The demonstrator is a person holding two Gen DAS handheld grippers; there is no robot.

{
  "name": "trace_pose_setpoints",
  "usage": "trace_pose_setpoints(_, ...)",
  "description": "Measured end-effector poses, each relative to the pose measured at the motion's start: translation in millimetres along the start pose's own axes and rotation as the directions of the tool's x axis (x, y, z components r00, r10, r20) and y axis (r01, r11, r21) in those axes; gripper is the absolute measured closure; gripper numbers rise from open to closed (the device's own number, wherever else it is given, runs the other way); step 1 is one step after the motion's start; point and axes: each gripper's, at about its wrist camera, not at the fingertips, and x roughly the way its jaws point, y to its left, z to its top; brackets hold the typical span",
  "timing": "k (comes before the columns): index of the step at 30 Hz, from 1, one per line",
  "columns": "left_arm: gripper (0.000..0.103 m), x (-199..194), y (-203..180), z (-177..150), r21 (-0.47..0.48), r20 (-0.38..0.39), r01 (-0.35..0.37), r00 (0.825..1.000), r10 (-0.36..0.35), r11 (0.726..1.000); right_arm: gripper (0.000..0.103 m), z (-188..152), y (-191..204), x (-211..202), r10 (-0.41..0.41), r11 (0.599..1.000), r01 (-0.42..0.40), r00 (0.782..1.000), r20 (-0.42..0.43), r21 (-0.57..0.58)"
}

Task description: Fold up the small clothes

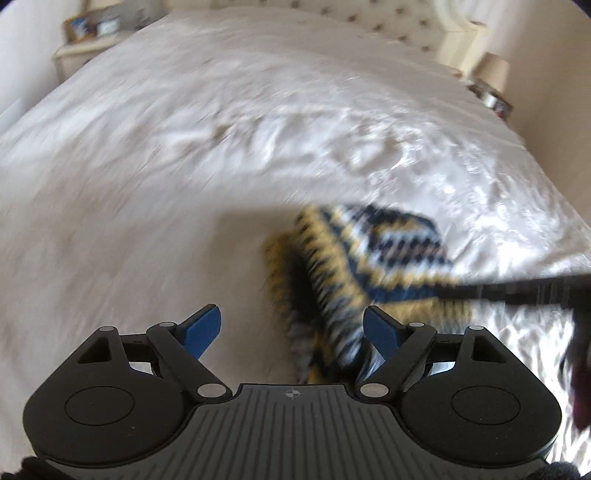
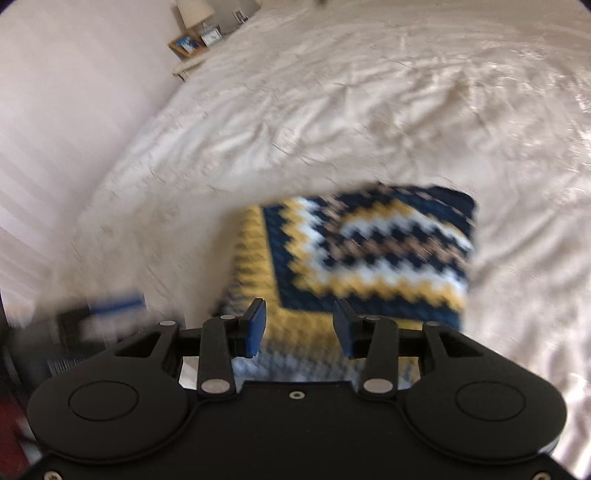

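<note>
Bedspread (image 2: pixel 369 110); knit (image 2: pixel 369 243) beyond right hand-held gripper (image 2: pixel 299 325)

My left gripper (image 1: pixel 292 332): black frame, silver pivot pins, blue pads, ribbed grey base plate. My right gripper (image 2: pixel 299 326): black frame, silver pins, blue pads. Knitted cloth (image 2: pixel 369 254): stepped zigzag bands nested in diamonds, navy, mustard yellow, white and tan; mustard border at 9 o'clock of the navy field; the same pattern, blurred, in the left view (image 1: pixel 354 258). Bedspread (image 1: pixel 221 129): off-white, glossy, creased; cream under the right camera (image 2: pixel 369 92). Headboard (image 1: pixel 369 14): cream, dotted with dark tufts, at 12 o'clock. Bedside table (image 1: pixel 81 55): pale cream, at 10 o'clock. Lampshade (image 2: pixel 194 11): beige, at 11 o'clock
</note>
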Motion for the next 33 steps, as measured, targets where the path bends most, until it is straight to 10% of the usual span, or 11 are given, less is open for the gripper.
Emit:
trace_pose_setpoints(11, 0.018, 81, -43, 37, 0.169, -0.109, 0.026, 0.994, -0.007, 0.985, 0.052, -61, 21, 34, 0.006, 0.997, -0.017, 0.989, -0.149, -0.075)
trace_pose_setpoints(19, 0.013, 115, -1, 13, -0.009, -0.232, -0.017, 0.973, 0.015, 1.0, 0.052, -72, 43, 59, 0.081, 0.987, -0.109, 0.972, -0.22, -0.119)
trace_pose_setpoints(25, 0.01, 114, 5, 5, -0.017, -0.213, -0.016, 0.977, 0.012, 1.0, 0.051, -46, 20, 9, 0.129, 0.985, -0.138, 0.988, -0.087, -0.107)
trace_pose_setpoints(33, 0.009, 107, 12, 0, -0.055, -0.204, -0.027, 0.979, 0.015, 0.998, 0.026, 14, -50, -3, -0.069, 0.997, 0.073, 0.988, 0.137, -0.028)
